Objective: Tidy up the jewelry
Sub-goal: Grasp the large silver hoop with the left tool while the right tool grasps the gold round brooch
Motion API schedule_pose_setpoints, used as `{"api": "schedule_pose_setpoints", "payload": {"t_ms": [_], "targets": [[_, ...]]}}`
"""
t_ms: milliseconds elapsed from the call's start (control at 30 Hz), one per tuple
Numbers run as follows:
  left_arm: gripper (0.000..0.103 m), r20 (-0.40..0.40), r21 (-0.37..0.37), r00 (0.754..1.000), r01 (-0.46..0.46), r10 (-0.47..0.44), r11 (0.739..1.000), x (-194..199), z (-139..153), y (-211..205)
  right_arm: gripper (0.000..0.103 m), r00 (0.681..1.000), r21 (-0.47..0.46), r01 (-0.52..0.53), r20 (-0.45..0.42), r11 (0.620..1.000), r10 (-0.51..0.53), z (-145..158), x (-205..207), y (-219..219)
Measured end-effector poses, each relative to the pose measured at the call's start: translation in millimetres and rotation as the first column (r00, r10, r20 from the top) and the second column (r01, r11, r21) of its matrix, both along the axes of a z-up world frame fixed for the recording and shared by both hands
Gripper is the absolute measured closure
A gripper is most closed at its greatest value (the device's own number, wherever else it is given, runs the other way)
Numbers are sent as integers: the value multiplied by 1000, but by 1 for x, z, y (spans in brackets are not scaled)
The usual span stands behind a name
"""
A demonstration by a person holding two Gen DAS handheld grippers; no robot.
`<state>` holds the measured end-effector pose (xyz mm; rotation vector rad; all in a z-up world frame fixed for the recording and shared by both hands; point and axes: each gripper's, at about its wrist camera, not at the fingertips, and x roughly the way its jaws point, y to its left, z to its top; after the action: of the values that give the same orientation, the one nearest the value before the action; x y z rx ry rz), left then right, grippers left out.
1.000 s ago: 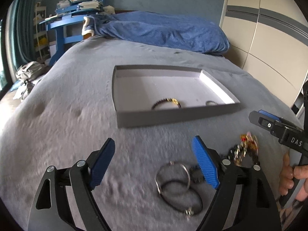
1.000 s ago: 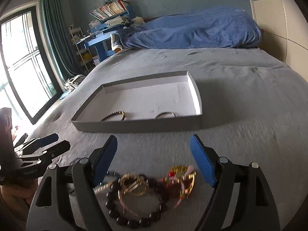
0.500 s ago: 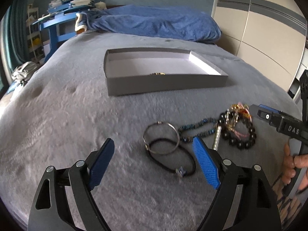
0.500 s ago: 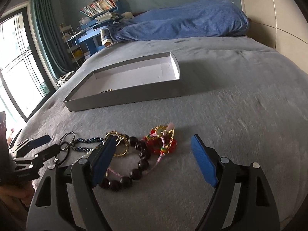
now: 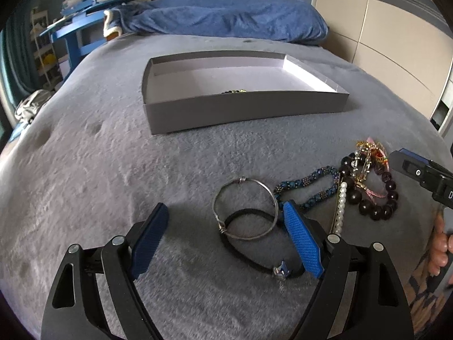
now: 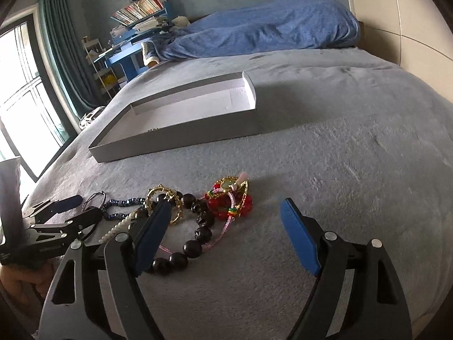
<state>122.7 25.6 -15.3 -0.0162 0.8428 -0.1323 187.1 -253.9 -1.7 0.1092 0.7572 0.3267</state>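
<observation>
A shallow grey box (image 5: 243,107) lies on the grey bed and holds a small bracelet (image 5: 235,91); it also shows in the right wrist view (image 6: 181,138). My left gripper (image 5: 226,240) is open, low over a silver bangle (image 5: 245,208) and a black cord bracelet (image 5: 254,250). Beside them lie a blue beaded bracelet (image 5: 308,188), a pearl strand (image 5: 341,206) and a dark bead bracelet (image 5: 371,198). My right gripper (image 6: 226,235) is open, just above the dark bead bracelet (image 6: 195,226), a gold ring bracelet (image 6: 167,198) and a red and gold bracelet (image 6: 232,198).
A rumpled blue duvet (image 5: 226,19) lies at the head of the bed. A blue desk with books (image 5: 85,14) stands at the far left. A window and green curtain (image 6: 56,42) are to the left. Beige wall panels (image 5: 382,42) are to the right.
Both grippers have pulled back and dropped lower toward the bed. The jewelry now lies further forward between the fingers, and the box looks flatter. Both stay open.
</observation>
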Motion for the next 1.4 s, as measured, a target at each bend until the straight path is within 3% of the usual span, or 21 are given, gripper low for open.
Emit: {"api": "schedule_pose_setpoints", "payload": {"t_ms": [233, 367, 600, 933, 1233, 1400], "targets": [[41, 9, 15, 1000, 0, 0, 1000, 2, 0, -3, 24, 1000, 1, 8, -15, 1000, -8, -3, 2, -1], [57, 26, 18, 1000, -4, 4, 1000, 1, -1, -4, 34, 1000, 27, 23, -21, 999, -23, -3, 2, -6], [57, 53, -29, 999, -10, 12, 1000, -3, -2, 2, 34, 999, 26, -21, 26, 999, 20, 2, -4, 5], [57, 62, -34, 998, -14, 16, 999, -6, -3, 1, 34, 986, -85, -142, 80, 986, 148, 1, -1, 50], [57, 65, -35, 998, -14, 17, 999, -8, -3, 1, 34, 982, -143, -169, 61, 975, 180, -7, 9, 69], [57, 65, -36, 998, -15, 17, 999, -8, -2, 2, 44, 980, -168, -177, 62, 970, 189, -8, 10, 73]]}}
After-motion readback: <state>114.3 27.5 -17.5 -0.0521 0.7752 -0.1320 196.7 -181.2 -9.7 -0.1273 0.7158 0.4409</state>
